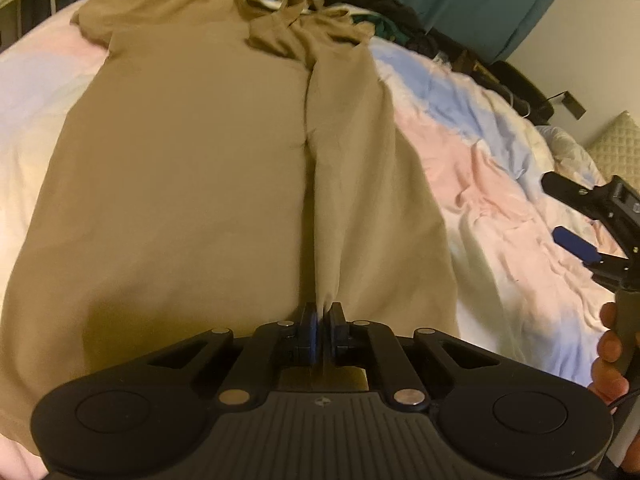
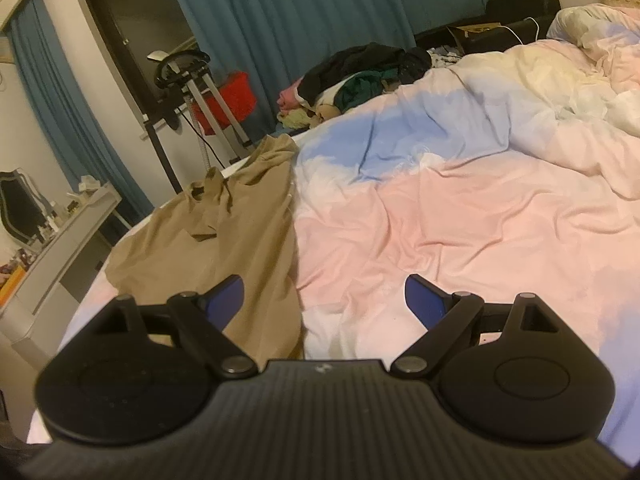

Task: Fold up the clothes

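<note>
Plainly the shirt point(image 1: 180, 168) is soft, light stuff: a tan T-shirt lying flat on the bed point(image 1: 492, 184), collar end away from the left wrist camera, with its right side already lifted into a long ridge running up toward the crumpled sleeve point(image 1: 280, 36). The left gripper point(image 1: 324, 320) has its jaws pinched tight on the hem at the near end of that ridge, and the cloth rises from them in a taut fold, so the fabric drapes and follows a pull with no stiffness of its own.

It will likely weigh almost nothing, yet it will sag wherever it is unsupported, and a single pinch at the hem lets the far end trail and bunch. The sleeve already lies in a heap near the collar, which suggests the top needs its own hold.

The right gripper point(image 2: 324, 300) hangs over the duvet just beside the shirt's edge point(image 2: 296, 264), jaws spread wide and holding nothing. A fair place for it, I judge, would be the shoulder or the upper end of the ridge, so both ends travel together and the fold lands straight.

The cloth is not slippery on the rumpled duvet; dragging may wrinkle both, so lifting seems safer. A pile point(image 2: 360, 72) of other clothes lies at the bed's far edge.
</note>
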A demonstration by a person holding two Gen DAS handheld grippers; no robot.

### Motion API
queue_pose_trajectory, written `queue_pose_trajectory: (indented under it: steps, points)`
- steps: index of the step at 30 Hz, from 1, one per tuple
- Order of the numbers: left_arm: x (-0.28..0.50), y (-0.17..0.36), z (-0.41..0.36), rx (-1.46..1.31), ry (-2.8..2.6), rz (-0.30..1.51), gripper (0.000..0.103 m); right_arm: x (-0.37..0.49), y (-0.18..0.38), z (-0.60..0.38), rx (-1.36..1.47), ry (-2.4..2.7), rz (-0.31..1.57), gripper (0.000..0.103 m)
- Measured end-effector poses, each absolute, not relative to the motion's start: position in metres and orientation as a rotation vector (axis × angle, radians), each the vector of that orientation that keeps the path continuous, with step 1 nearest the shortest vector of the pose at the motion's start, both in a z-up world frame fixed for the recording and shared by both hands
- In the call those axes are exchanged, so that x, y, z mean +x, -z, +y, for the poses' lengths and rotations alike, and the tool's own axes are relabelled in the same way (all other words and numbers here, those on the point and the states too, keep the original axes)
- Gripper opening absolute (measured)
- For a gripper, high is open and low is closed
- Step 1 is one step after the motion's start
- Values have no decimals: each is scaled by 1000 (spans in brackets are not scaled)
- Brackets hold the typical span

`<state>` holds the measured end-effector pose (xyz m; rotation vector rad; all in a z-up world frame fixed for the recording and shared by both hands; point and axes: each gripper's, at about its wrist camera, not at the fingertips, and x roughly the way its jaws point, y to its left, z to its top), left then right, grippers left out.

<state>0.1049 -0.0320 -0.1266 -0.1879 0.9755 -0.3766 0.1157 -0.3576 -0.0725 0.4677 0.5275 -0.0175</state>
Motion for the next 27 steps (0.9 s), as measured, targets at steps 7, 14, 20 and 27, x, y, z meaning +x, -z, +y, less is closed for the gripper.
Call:
queue_pose_trajectory:
  steps: [7, 14, 20, 27]
  points:
    - [96, 106, -34, -223, 449, 887, 4, 111, 67, -359, 478, 46, 496, 89]
    - [108, 74, -103, -255, 653, 783, 4, 95, 51, -405, 536, 196, 398, 89]
    - [120, 102, -189, -189, 752, 832, 3, 88, 60, -445, 673, 225, 392, 89]
    - [121, 102, -164, -256, 752, 909, 3, 102, 69, -448, 677, 178, 422, 89]
